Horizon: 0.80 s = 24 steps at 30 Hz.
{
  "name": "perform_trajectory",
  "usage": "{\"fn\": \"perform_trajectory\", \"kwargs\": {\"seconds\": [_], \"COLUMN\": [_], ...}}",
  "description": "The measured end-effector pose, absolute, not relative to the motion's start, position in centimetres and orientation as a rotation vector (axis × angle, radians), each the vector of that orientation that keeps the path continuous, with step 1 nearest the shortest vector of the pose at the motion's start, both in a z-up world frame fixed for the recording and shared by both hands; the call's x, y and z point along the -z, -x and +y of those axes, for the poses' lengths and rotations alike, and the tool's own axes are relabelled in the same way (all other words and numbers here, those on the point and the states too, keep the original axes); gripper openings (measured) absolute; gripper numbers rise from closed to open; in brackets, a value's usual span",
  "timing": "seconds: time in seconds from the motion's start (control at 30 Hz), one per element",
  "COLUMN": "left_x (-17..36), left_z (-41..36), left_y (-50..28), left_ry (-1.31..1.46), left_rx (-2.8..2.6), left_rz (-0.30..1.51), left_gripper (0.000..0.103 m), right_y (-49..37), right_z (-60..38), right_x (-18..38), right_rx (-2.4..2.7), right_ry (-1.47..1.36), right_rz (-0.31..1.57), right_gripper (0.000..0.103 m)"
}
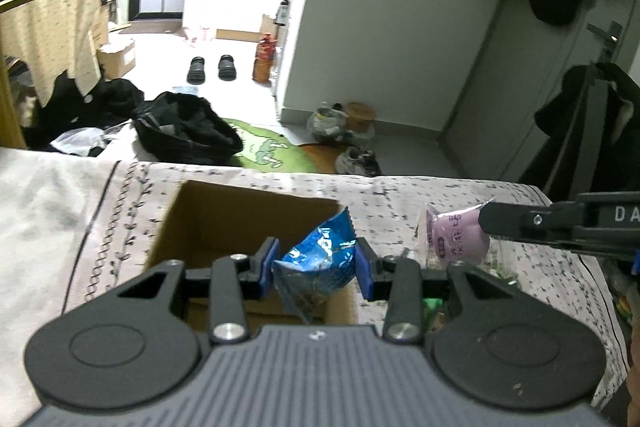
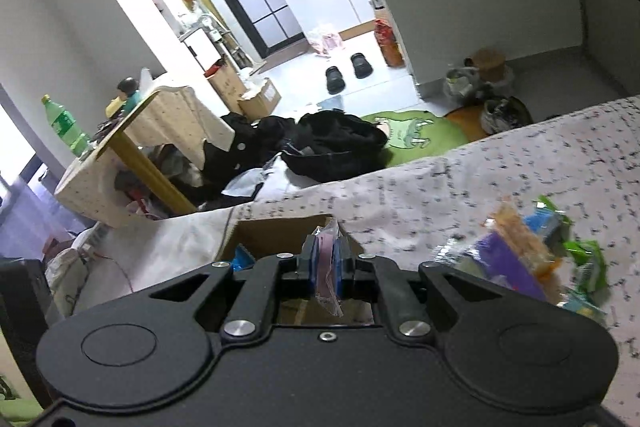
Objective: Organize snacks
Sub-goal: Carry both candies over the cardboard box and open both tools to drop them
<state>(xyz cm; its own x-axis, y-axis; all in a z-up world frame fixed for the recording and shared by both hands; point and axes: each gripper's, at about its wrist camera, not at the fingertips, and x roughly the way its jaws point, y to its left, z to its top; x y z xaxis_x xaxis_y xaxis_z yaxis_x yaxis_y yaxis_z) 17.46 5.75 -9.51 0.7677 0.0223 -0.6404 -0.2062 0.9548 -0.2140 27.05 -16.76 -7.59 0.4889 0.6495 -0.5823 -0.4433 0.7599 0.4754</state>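
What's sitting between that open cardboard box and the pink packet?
Only bare patterned cloth between the cardboard box and the pink packet, seen in the left wrist view.

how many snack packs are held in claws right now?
2: blue pack in the left claw over the cardboard box; pink pack in the right claw. Loose packs lie on the bedspread.

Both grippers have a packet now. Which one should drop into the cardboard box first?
Left. The left hand-held gripper holds the blue packet right over the open box; the pink packet hangs beside it.

White walls (image 1: 360, 27), tiled floor (image 1: 168, 67) (cluttered).
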Motion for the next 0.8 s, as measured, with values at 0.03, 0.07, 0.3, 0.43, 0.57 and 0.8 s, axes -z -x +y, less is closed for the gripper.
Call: {"fn": "perform_trajectory", "kwargs": {"seconds": [0.03, 0.07, 0.3, 0.43, 0.57, 0.8], "left_x": [9.5, 9.5, 9.8, 10.5, 11.1, 11.2], "left_z": [6.1, 6.5, 9.7, 11.1, 11.7, 12.1], "left_y": [-17.4, -17.3, -17.5, -18.0, -19.1, -20.5], "left_ry": [0.283, 0.285, 0.327, 0.347, 0.368, 0.364], "left_rx": [-0.133, -0.14, -0.19, -0.216, -0.224, -0.238], "left_rz": [0.686, 0.686, 0.696, 0.703, 0.712, 0.685], "left_gripper": [0.039, 0.039, 0.039, 0.039, 0.039, 0.042], "right_y": [-27.0, -26.9, -27.2, -27.3, -27.4, -28.0], "right_z": [-16.3, -15.8, -12.7, -11.0, -9.9, -9.4], "right_x": [7.5, 7.3, 7.0, 7.5, 8.4, 9.7], "right_rx": [-0.679, -0.681, -0.723, -0.733, -0.721, -0.687], "right_ry": [-0.277, -0.276, -0.269, -0.253, -0.232, -0.225], "right_rz": [0.818, 0.814, 0.802, 0.809, 0.825, 0.849], "right_gripper": [0.008, 0.008, 0.008, 0.008, 0.008, 0.008]}}
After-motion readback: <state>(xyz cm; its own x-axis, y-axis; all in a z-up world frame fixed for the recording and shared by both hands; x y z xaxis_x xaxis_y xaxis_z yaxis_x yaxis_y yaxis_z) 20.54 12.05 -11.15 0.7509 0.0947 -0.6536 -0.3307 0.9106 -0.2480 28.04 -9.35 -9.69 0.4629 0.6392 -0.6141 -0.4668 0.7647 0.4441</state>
